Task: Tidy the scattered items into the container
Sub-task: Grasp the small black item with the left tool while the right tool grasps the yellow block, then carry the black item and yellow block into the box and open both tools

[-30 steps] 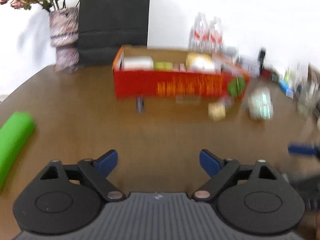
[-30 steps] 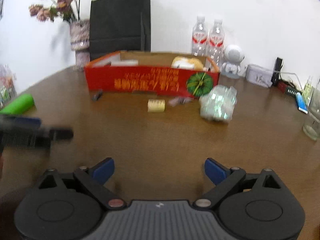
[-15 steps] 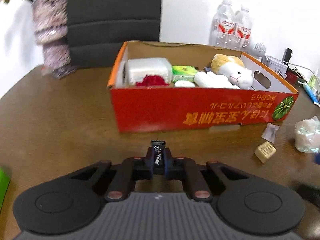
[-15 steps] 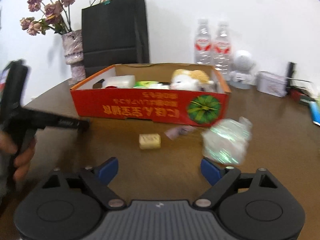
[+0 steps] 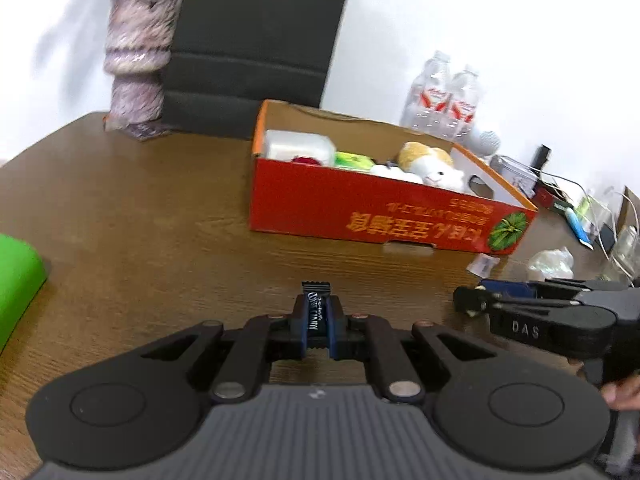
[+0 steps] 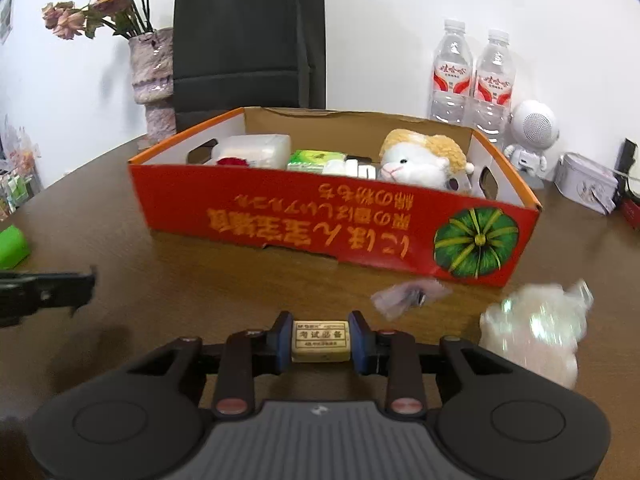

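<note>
My left gripper (image 5: 316, 312) is shut on a small dark wrapped candy (image 5: 316, 289), whose end sticks out past the pads, just above the brown table. My right gripper (image 6: 321, 330) has a cream eraser (image 6: 321, 340) between its blue pads; its jaws are closing and both pads touch the eraser's ends. The red cardboard box (image 6: 280, 216) stands behind, holding a plush toy (image 6: 420, 160), a white tub and small packs. In the left wrist view the right gripper (image 5: 476, 304) reaches in from the right. The left gripper (image 6: 90, 284) shows at the left edge of the right wrist view.
A crumpled clear bag (image 6: 536, 332) and a small clear packet (image 6: 408, 296) lie before the box's right end. A green roll (image 5: 16, 276) lies at far left. Behind the box are a vase (image 6: 154, 80), a black bag (image 6: 248, 32), two bottles (image 6: 472, 76), a white speaker (image 6: 532, 136) and a tin (image 6: 586, 182).
The left gripper went from open to shut on the candy, then drew back from the box. The right gripper moved up to the eraser and closed its open jaws around it.
</note>
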Demonstrator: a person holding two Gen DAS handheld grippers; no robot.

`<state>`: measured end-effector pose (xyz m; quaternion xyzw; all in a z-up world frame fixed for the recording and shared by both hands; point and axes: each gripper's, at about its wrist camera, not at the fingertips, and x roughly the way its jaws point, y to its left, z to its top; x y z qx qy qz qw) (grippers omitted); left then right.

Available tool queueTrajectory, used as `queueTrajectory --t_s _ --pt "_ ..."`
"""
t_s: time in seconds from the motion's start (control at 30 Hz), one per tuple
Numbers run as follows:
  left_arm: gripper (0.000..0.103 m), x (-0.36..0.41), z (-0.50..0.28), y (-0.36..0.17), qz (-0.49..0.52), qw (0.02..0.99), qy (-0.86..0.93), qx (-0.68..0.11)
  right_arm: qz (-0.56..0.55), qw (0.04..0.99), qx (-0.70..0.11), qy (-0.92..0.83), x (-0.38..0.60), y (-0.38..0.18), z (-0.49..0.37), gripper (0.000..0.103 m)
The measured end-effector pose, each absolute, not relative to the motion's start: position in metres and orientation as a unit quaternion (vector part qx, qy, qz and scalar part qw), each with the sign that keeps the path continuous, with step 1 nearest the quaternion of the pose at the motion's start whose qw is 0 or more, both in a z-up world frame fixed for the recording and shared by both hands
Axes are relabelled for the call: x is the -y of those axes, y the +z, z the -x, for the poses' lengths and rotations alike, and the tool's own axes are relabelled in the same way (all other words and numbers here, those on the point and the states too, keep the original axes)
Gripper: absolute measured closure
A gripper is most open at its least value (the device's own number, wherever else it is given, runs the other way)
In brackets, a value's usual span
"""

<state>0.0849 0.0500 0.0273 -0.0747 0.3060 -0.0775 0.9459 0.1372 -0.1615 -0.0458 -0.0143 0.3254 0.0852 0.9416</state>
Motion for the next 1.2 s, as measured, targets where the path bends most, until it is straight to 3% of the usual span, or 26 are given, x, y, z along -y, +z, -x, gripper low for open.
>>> queueTrajectory --t_s 0.2,0.33,0.5,0.63,0.73,0.87,1.0,1.03,1.07,1.1,1.13,1.2 --pt "0.093 -0.025 -0.021 0.033 0.053 0.957 -0.089 -0.271 0.01 0.958 -0.275 0.083 0.16 -0.022 -0.045 0.074" --pt "0.093 -0.008 0.037 0.035 0.066 0.956 -0.109 -0.263 -0.007 0.955 -0.286 0.081 0.172 -0.026 0.015 0.074" --pt "0.093 0.0 0.041 0.054 0.045 0.961 -0.116 -0.246 -0.013 0.956 -0.283 0.083 0.182 -0.017 0.036 0.074" --pt "0.093 -0.016 -0.019 0.112 0.041 0.967 -0.14 -0.209 -0.008 0.972 -0.219 0.089 0.199 0.038 0.004 0.074" --pt "0.093 -0.026 -0.101 0.147 0.066 0.957 -0.14 -0.245 0.012 0.975 -0.204 0.087 0.213 0.087 -0.057 0.074" --pt "0.093 -0.015 -0.222 0.142 0.081 0.926 -0.137 -0.343 -0.019 0.948 -0.301 0.105 0.228 0.11 -0.181 0.074" --pt "0.092 -0.011 -0.301 0.098 0.084 0.902 -0.095 -0.413 -0.041 0.9 -0.427 0.077 0.232 0.076 -0.287 0.073" --pt "0.087 -0.009 -0.31 0.092 0.075 0.904 -0.083 -0.412 -0.048 0.889 -0.451 0.07 0.235 0.065 -0.303 0.069" --pt "0.08 -0.009 -0.314 0.089 0.065 0.904 -0.08 -0.414 -0.052 0.879 -0.47 0.064 0.237 0.055 -0.314 0.053" --pt "0.063 -0.009 -0.317 0.089 0.062 0.903 -0.079 -0.417 -0.055 0.873 -0.481 0.059 0.238 0.048 -0.323 0.046" --pt "0.044 -0.01 -0.319 0.091 0.062 0.902 -0.077 -0.419 -0.057 0.871 -0.484 0.058 0.238 0.042 -0.324 0.04" --pt "0.033 -0.015 -0.319 0.102 0.066 0.905 -0.069 -0.415 -0.062 0.87 -0.486 0.059 0.238 0.041 -0.325 0.038"
